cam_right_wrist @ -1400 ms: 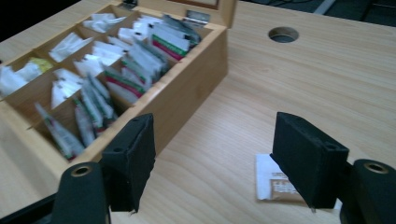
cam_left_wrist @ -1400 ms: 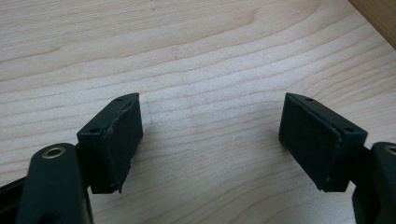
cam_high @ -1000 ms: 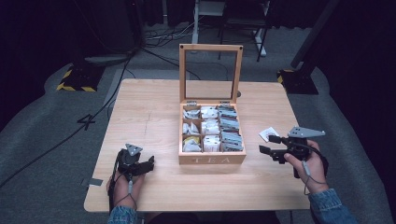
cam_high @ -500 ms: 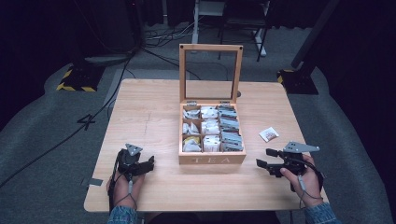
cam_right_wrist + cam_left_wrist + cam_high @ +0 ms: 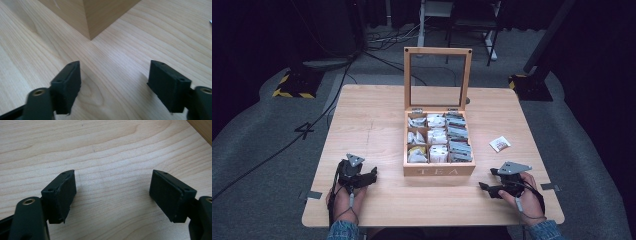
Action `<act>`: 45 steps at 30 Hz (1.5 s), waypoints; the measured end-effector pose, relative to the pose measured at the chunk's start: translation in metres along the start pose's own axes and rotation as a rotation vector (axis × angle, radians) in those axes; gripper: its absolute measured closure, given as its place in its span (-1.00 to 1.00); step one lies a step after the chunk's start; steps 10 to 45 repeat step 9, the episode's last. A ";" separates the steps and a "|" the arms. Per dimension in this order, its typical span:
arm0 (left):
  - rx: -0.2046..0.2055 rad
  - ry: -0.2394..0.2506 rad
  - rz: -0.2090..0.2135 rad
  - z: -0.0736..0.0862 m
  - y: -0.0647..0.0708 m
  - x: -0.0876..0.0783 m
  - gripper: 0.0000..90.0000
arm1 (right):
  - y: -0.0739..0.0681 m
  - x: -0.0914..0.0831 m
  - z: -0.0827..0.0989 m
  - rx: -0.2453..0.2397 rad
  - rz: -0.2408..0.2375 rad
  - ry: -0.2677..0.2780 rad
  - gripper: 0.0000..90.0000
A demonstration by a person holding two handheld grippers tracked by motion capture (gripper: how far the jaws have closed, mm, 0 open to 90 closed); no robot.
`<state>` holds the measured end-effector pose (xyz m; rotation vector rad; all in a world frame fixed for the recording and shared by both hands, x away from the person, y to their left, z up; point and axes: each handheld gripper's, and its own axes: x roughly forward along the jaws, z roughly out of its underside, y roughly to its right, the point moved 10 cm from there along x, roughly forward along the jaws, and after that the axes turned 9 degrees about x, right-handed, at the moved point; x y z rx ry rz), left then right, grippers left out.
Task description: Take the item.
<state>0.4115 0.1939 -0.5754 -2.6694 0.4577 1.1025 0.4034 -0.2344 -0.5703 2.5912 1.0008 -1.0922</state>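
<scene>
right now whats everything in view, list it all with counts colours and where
table: one, light wood, centre of the high view
tea box: one, wooden, lettered TEA on its front, middle of the table, glass-paned lid standing open at the back
tea bags in the box: too many to count, mostly white and grey, one yellowish, sorted into compartments
loose sachet: one, white with dark print, on the table right of the box
floor: grey carpet, cables across it
yellow-black striped base: one, floor far left
left tongs: black, open, front left, holding nothing
right tongs: black, open, front right near the box corner, holding nothing
</scene>
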 end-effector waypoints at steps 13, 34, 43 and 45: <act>-0.001 -0.001 -0.001 0.000 0.000 0.000 -0.51 | -0.003 0.008 -0.004 -0.013 -0.022 0.004 -0.70; -0.001 -0.001 -0.001 0.000 0.000 0.000 -0.51 | -0.003 0.008 -0.004 -0.013 -0.022 0.004 -0.70; -0.001 -0.001 -0.001 0.000 0.000 0.000 -0.51 | -0.003 0.008 -0.004 -0.013 -0.022 0.004 -0.70; -0.001 -0.001 -0.001 0.000 0.000 0.000 -0.51 | -0.003 0.008 -0.004 -0.013 -0.022 0.004 -0.70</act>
